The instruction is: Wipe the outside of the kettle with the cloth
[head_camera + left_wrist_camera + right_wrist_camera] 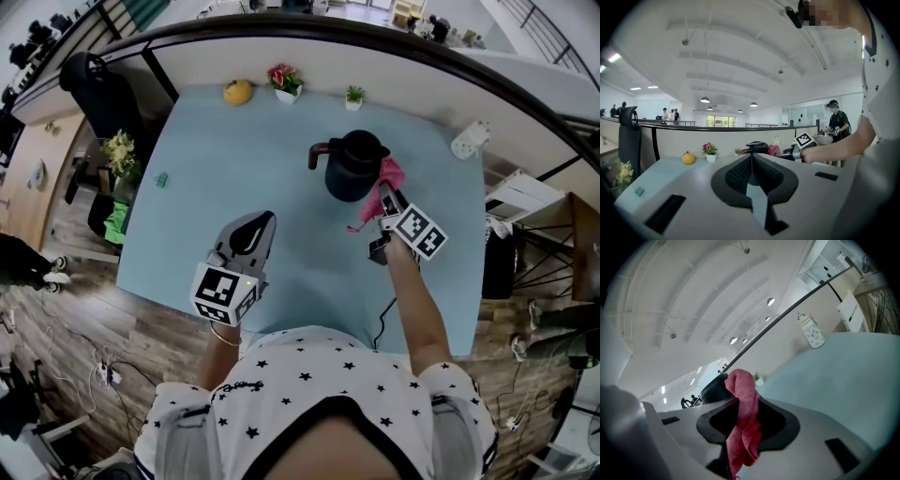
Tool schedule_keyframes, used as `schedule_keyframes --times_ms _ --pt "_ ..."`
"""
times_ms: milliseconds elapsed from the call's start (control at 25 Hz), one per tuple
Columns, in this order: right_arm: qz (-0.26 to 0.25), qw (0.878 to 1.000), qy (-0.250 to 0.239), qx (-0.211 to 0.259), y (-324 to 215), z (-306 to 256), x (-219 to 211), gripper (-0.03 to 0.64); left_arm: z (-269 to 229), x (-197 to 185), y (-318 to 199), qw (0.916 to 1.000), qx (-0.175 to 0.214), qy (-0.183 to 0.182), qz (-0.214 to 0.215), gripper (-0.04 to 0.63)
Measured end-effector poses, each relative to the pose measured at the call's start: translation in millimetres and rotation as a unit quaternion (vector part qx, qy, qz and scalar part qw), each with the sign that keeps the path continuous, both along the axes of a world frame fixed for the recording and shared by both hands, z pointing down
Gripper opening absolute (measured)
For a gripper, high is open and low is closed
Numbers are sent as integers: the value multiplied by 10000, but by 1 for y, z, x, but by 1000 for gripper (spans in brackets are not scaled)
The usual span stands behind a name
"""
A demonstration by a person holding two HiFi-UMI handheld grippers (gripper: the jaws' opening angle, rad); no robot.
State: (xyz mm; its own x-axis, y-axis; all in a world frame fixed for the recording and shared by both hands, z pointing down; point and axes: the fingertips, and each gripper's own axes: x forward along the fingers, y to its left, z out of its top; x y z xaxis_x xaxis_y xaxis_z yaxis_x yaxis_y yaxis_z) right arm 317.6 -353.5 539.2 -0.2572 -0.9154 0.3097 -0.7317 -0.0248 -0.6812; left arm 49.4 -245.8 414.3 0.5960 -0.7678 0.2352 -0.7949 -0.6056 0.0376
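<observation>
In the head view we see the black kettle (354, 167) standing on the light blue table (234, 150) just above the frame's centre. The right gripper (383, 195) holds the pink cloth (390, 176) at the kettle's right side, seemingly touching it, and the left gripper (260, 223) hovers to the lower left, well apart. In the left gripper view our jaws are pressed together on nothing, and the kettle's top shows just above them at centre. In the right gripper view the jaws pinch the cloth, which bunches above them and hangs below, with the kettle dark just behind at centre left.
</observation>
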Motion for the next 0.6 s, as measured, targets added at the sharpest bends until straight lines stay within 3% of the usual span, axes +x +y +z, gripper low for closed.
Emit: schedule_keyframes --times_ms 240,440,600 --pt "-101 9997 -43 232 10 -18 -6 121 0 3 0 9999 10 44 93 31" --pt "-1000 9920 -172 750 27 -43 -69 121 3 0 0 9999 -44 52 148 31" --pt "-1405 9891 -313 310 29 -18 -119 121 2 -9 2 9999 -32 49 98 29"
